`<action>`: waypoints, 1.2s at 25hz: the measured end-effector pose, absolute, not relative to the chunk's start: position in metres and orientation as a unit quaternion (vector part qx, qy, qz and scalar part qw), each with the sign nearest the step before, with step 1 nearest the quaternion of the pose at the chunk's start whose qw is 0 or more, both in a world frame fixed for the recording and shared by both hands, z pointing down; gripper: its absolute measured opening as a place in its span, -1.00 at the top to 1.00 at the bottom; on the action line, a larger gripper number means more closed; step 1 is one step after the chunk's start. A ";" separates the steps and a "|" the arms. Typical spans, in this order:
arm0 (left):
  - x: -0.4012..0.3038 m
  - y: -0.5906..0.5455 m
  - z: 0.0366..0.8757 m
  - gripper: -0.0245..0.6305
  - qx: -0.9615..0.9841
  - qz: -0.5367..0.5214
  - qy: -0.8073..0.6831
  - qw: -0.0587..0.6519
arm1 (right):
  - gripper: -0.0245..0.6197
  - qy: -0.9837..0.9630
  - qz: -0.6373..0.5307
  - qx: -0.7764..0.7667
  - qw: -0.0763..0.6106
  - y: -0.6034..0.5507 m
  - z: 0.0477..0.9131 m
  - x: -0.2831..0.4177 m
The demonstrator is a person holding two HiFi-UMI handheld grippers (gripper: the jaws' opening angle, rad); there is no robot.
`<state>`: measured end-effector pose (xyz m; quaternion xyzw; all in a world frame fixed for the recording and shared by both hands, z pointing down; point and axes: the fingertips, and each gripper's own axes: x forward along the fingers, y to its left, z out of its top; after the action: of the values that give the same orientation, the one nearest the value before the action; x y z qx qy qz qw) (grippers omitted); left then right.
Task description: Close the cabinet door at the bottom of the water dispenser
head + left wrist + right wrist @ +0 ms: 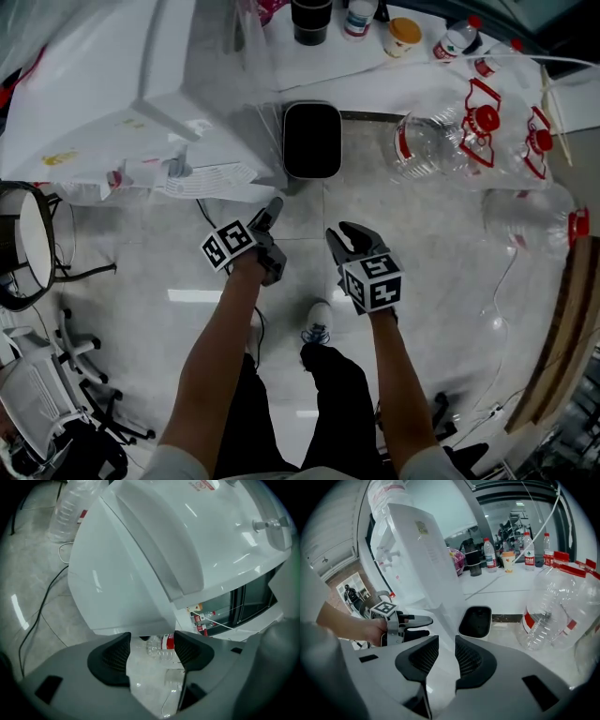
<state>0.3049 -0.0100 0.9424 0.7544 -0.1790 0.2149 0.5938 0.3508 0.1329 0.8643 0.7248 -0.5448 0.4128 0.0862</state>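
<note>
The white water dispenser stands at the upper left of the head view. In the left gripper view its dark glass-fronted cabinet shows low at the right, and a broad white panel juts out in front of it; I cannot tell for sure that this is the door. My left gripper is open and empty, close under that panel. My right gripper is beside it, jaws apart by a narrow gap with nothing between them. The right gripper view shows the dispenser and the left gripper near its base.
A black bin stands on the floor right of the dispenser. Large empty water bottles lie at the right. A white counter with cups and small bottles runs behind. A cable trails over the floor.
</note>
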 end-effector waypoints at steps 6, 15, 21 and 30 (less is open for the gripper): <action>0.330 -0.023 0.943 0.01 0.772 0.192 -0.167 0.582 | 0.51 -0.544 0.404 0.732 0.074 0.131 0.866 0.365; 0.354 -0.029 0.949 0.01 0.805 0.192 -0.148 0.541 | 0.54 -0.553 0.379 0.738 0.079 0.126 0.857 0.368; 0.361 -0.039 0.948 0.01 0.818 0.155 -0.144 0.534 | 0.54 -0.553 0.356 0.748 0.090 0.121 0.834 0.358; 0.303 -0.005 0.898 0.20 0.888 0.220 -0.048 0.400 | 0.54 -0.531 0.343 0.769 0.090 0.152 0.772 0.329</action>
<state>0.3025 -0.0046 0.8978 0.8884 -0.0482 0.2199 0.4001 0.3290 0.1525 0.7721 0.7694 -0.5314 0.3428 0.0903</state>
